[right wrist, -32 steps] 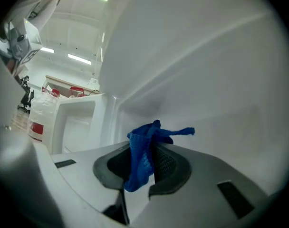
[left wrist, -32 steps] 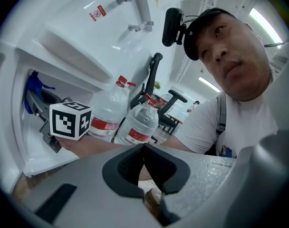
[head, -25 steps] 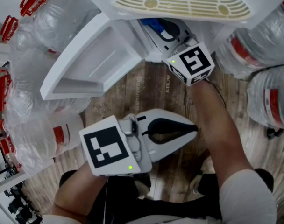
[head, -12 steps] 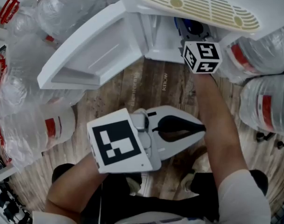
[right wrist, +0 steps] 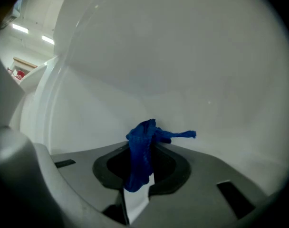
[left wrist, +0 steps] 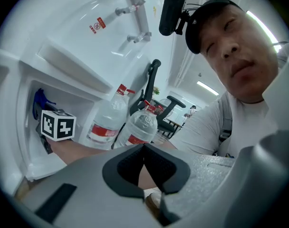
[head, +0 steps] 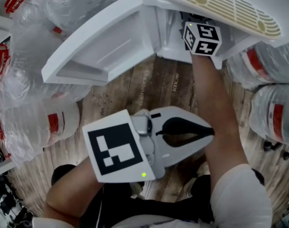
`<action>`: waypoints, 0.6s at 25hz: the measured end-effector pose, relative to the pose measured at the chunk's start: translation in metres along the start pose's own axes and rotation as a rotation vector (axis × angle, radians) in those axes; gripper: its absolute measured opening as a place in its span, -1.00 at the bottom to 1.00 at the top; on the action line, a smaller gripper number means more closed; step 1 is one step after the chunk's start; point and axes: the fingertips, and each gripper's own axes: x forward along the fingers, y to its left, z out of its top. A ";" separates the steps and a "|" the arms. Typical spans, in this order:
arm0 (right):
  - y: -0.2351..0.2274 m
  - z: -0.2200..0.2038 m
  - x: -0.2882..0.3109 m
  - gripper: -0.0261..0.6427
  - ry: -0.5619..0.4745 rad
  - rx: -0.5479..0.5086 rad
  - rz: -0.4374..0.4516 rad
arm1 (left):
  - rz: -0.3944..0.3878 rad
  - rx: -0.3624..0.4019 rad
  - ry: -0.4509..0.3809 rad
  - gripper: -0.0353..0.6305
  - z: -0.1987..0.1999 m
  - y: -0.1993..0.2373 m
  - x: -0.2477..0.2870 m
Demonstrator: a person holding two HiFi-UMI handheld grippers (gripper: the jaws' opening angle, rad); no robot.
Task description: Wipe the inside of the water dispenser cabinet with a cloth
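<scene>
Now, right gripper (right wrist: 147, 146) clamped on blue cloth (right wrist: 139, 163), white cabinet wall (right wrist: 182, 80) just ahead, left gripper (left wrist: 143, 146) jaws together, empty.

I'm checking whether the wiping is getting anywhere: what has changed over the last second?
The right gripper, shut on the blue cloth, has gone deeper into the cabinet. In the head view the cloth is now out of sight beneath the drip tray. The left gripper stayed shut and empty over the person's lap, and the cabinet door stayed open.
</scene>
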 end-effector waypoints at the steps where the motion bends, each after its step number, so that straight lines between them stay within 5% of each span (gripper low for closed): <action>1: 0.000 -0.007 0.001 -0.72 0.011 0.008 -0.001 | 0.000 0.003 -0.001 -0.88 0.000 0.000 0.000; 15: -0.005 -0.089 -0.009 -0.73 0.199 0.148 -0.029 | -0.012 0.011 0.019 -0.88 -0.008 -0.004 0.003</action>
